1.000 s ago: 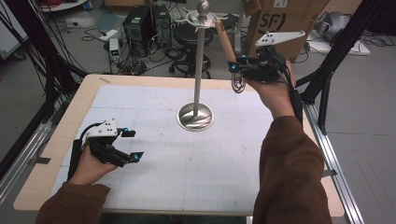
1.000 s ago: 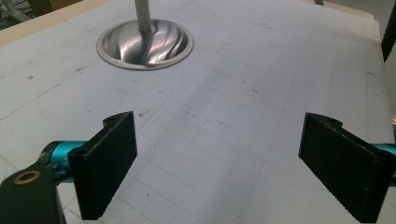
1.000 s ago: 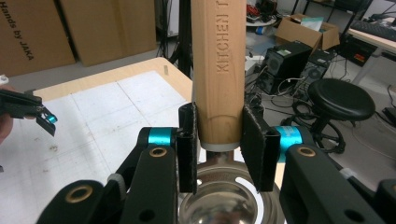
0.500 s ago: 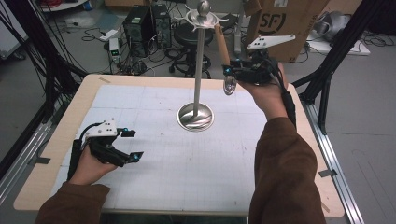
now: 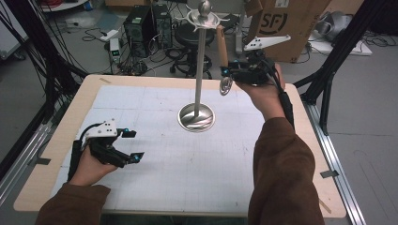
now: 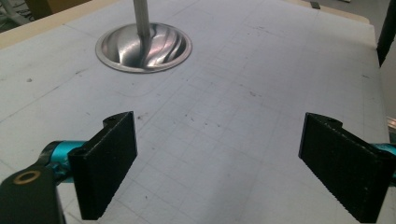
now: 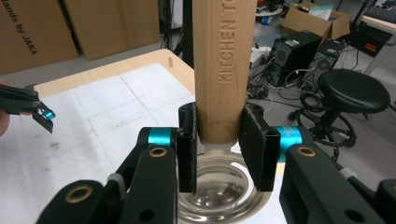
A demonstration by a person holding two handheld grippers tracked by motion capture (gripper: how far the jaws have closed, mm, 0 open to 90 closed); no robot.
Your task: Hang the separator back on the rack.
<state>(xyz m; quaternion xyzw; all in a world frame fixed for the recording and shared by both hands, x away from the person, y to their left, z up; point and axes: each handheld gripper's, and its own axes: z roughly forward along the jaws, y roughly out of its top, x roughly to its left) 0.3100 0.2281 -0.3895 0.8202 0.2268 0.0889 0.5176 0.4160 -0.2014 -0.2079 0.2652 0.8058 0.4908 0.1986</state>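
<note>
Since the earlier frames the left gripper [image 5: 135, 145] has kept its place low over the gridded mat [image 5: 155, 187], while the right one has eased a little closer to the pole. The left gripper's jaws stand wide apart with nothing between them, and the stand's round base [image 6: 142, 44] lies ahead of it, well apart. Between the two grippers rises the metal stand [image 5: 201, 70], with its crown of hooks [image 5: 204, 18] at the top. Just beside the pole, the right gripper [image 5: 226, 72] is raised and clamped tight on the lower end of a wooden utensil handle [image 7: 224, 60]. The handle stands nearly upright above the jaws, its top close under the hooks, and a metal ring [image 5: 225, 86] hangs just below them. The step in hand looks like bringing the utensil to the stand for hanging. As held, the ring sits low and the hooks are high above the gripper, so the next move probably calls for lifting or turning the utensil until the ring can catch a hook, without knocking the pole.
</note>
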